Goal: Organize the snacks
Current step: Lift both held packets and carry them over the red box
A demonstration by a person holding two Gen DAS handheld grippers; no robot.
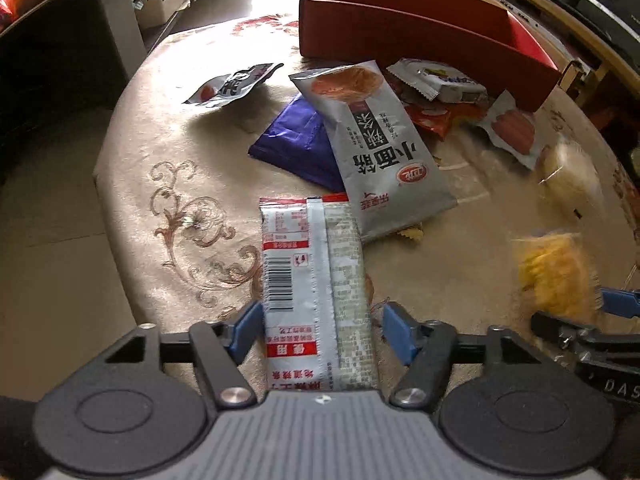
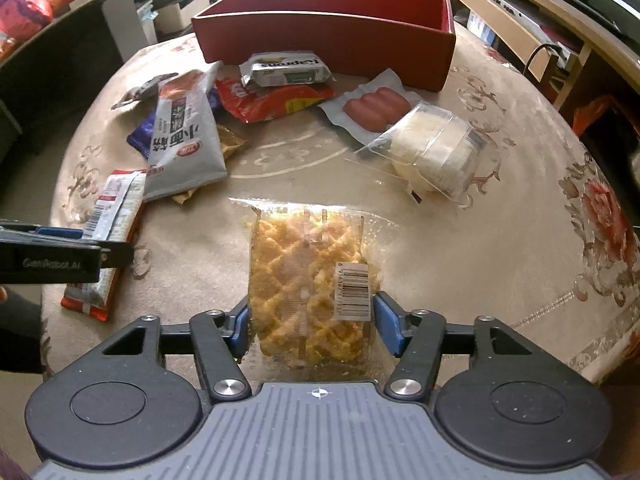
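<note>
My left gripper is shut on a long silver-and-red snack packet, barcode side up; the packet also shows in the right wrist view. My right gripper is shut on a clear bag of yellow twisted crackers, seen blurred in the left wrist view. A red open box stands at the back of the round table. In front of it lie a grey noodle-snack bag, a sausage pack, a clear pack with a white cake and a grey biscuit pack.
A blue packet lies under the grey bag. A small silver packet lies at the left. A red-orange bag lies under the biscuit pack. Dark furniture stands left of the table and wooden shelves to the right.
</note>
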